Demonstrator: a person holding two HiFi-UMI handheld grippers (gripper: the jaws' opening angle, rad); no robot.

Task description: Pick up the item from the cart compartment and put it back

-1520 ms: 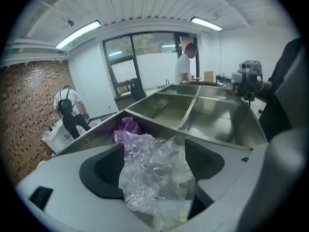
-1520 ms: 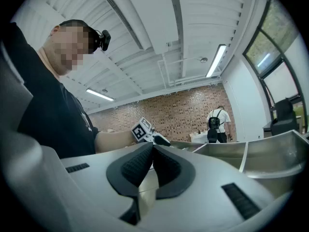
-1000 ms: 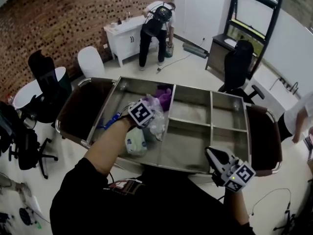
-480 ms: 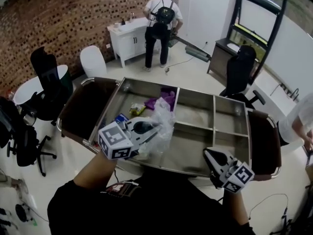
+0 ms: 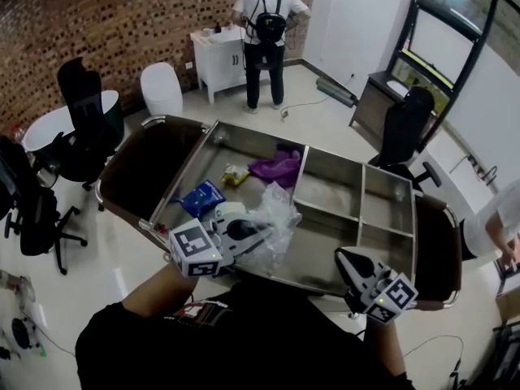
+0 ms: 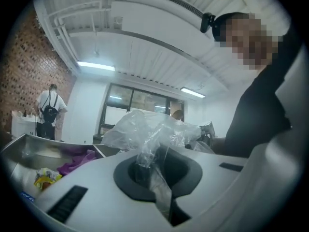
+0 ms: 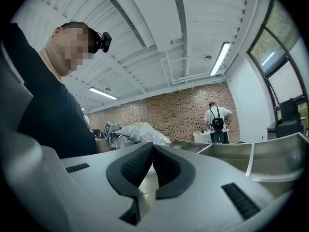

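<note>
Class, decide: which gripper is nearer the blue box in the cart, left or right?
Left. The left gripper, clamped on a clear plastic bag, hangs beside the blue box; the right gripper is at the cart's near right edge.

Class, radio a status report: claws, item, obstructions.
Left claw shut on clear plastic bag over cart. Right claw shut, empty. Blue box, purple cloth lie in compartment.

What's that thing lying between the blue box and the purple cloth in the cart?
A small yellow packet lies between the blue box and the purple cloth; the head view shows it best.
</note>
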